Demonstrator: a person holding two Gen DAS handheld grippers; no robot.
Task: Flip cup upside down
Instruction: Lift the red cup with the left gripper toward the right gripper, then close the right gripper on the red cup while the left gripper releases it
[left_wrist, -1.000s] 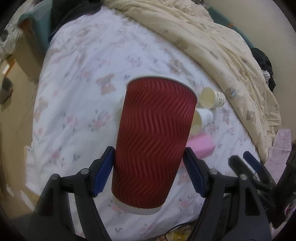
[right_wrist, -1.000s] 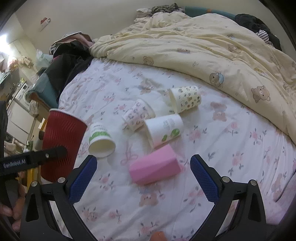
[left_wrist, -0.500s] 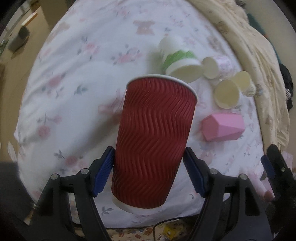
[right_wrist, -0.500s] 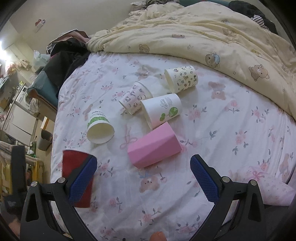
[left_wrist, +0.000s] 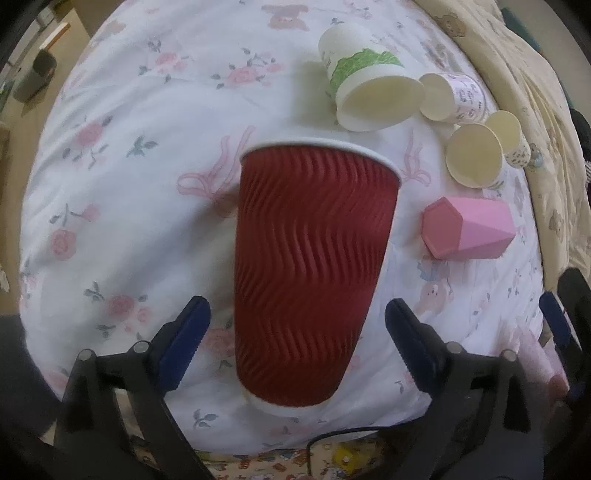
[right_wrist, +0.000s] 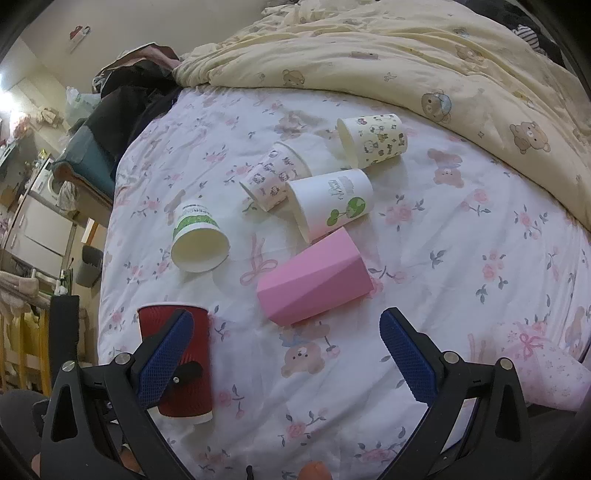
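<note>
The right gripper (right_wrist: 293, 354) is hovering with its blue pads spread wide and nothing between them. Just ahead of it a pink faceted cup (right_wrist: 314, 282) is lying on its side on the floral bedsheet (right_wrist: 461, 258). Behind its left finger (right_wrist: 164, 356) the red ribbed cup (right_wrist: 195, 365) is showing, rim pointing away. Farther ahead, four paper cups are lying tipped over.

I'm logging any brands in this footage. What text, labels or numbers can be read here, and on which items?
Nothing reads clearly.
Green-banded cup: dark print above the band, too blurred to read.
White cup with tree logo: cursive green word and grey block, illegible.
Pink-patterned cup: small marks, too small to tell.
Red ripple cup and pink faceted cup: no text.
</note>
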